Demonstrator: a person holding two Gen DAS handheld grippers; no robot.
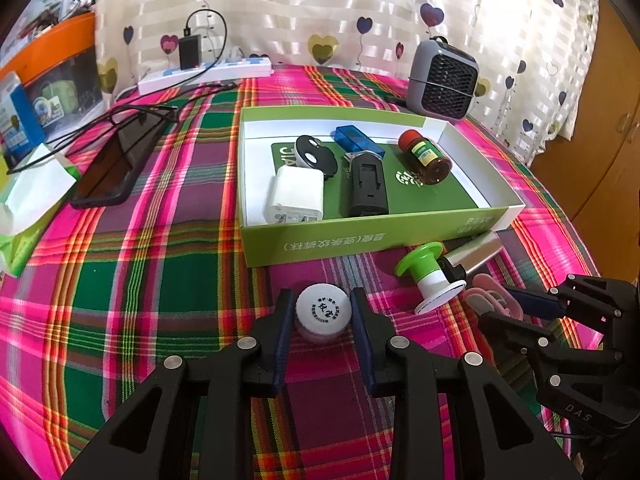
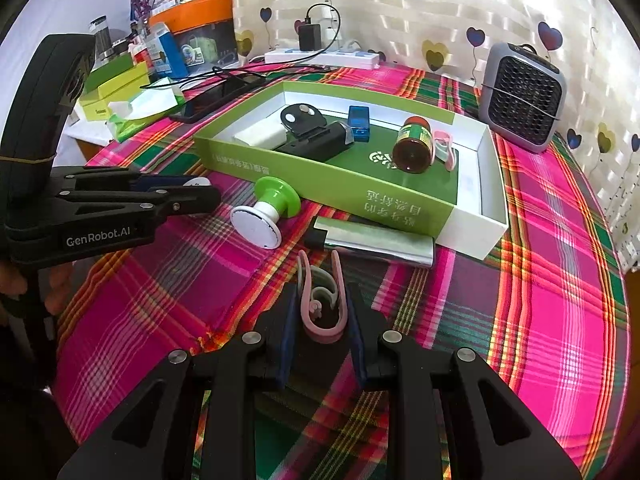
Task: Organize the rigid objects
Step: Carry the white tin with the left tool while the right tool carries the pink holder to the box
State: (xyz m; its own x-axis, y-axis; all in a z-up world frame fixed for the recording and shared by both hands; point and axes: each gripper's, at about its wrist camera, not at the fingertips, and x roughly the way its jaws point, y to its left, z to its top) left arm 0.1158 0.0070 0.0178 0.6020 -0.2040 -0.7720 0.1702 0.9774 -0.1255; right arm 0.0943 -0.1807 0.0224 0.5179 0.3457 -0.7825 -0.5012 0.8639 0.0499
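Two claws work the plaid table in front of the green box [image 1: 360, 240]. The left claw [image 1: 322, 312] squeezes a white-capped jar [image 1: 323, 314] standing there; the right claw [image 2: 322, 312] is clamped on a pink clip [image 2: 320, 300].

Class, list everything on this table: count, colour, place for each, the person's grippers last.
plaid tablecloth: 1, pink-green, under everything
green-and-white cardboard box: 1, green-white, on tablecloth
white cube charger: 1, white, in box
black rectangular holder: 1, black, in box
black round disc: 1, black, in box
blue translucent stick: 1, blue, in box
brown red-capped bottle: 1, brown, lying in box
pink plastic clips: 2, pink, one in box, one in right gripper
white-capped small jar: 1, white, in left gripper
green-and-white spool-shaped piece: 1, green-white, before box
silver flat bar: 1, silver, before box
grey fan heater: 1, grey, behind box
left gripper: 1, black, shut on jar
right gripper: 1, black, shut on clip
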